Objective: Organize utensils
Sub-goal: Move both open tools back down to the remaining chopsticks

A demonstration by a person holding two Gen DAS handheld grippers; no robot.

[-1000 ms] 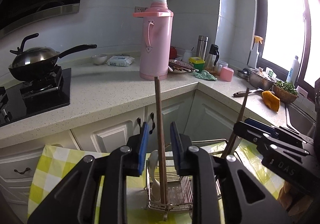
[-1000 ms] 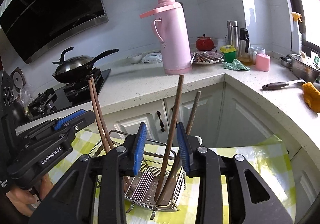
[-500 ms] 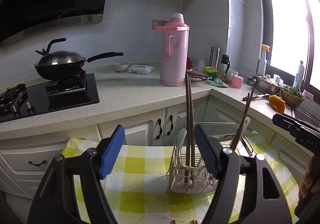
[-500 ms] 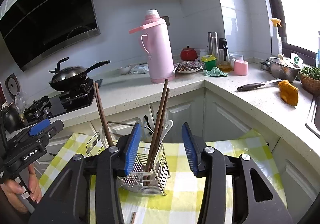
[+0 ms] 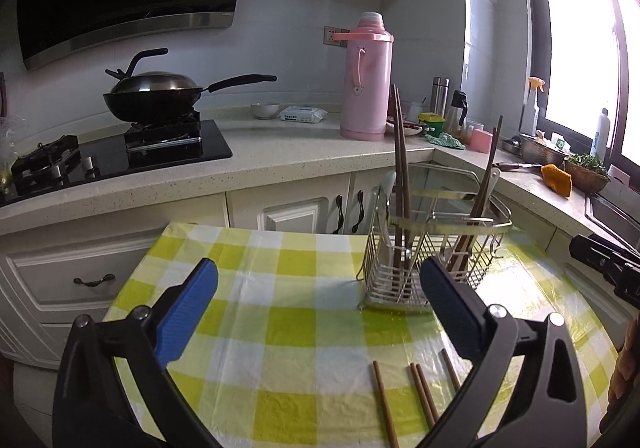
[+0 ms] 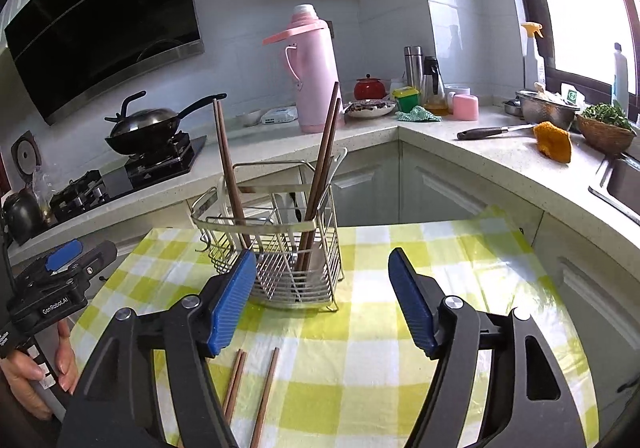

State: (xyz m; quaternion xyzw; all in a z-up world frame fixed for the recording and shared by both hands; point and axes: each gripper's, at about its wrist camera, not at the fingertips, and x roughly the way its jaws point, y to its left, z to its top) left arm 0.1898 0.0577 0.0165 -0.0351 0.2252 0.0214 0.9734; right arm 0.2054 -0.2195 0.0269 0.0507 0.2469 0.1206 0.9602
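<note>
A wire utensil basket (image 5: 432, 280) (image 6: 280, 272) stands on the green-checked tablecloth (image 5: 280, 328) (image 6: 360, 348). Brown chopsticks (image 5: 401, 176) (image 6: 320, 176) and a white spoon (image 5: 387, 188) stand upright in it. More chopsticks (image 5: 420, 396) (image 6: 264, 396) lie loose on the cloth in front of the basket. My left gripper (image 5: 320, 312) is open and empty, raised short of the basket. My right gripper (image 6: 324, 300) is open and empty, just before the basket.
A pink thermos (image 5: 366, 84) (image 6: 316, 72), a wok on the stove (image 5: 156, 96) (image 6: 144, 128), bottles, a knife (image 6: 492, 132) and bowls stand on the L-shaped counter behind. The sink (image 6: 624, 180) is at the right.
Both grippers opened wide, let go of the chopsticks now standing in the basket, and drew back and up from it.
</note>
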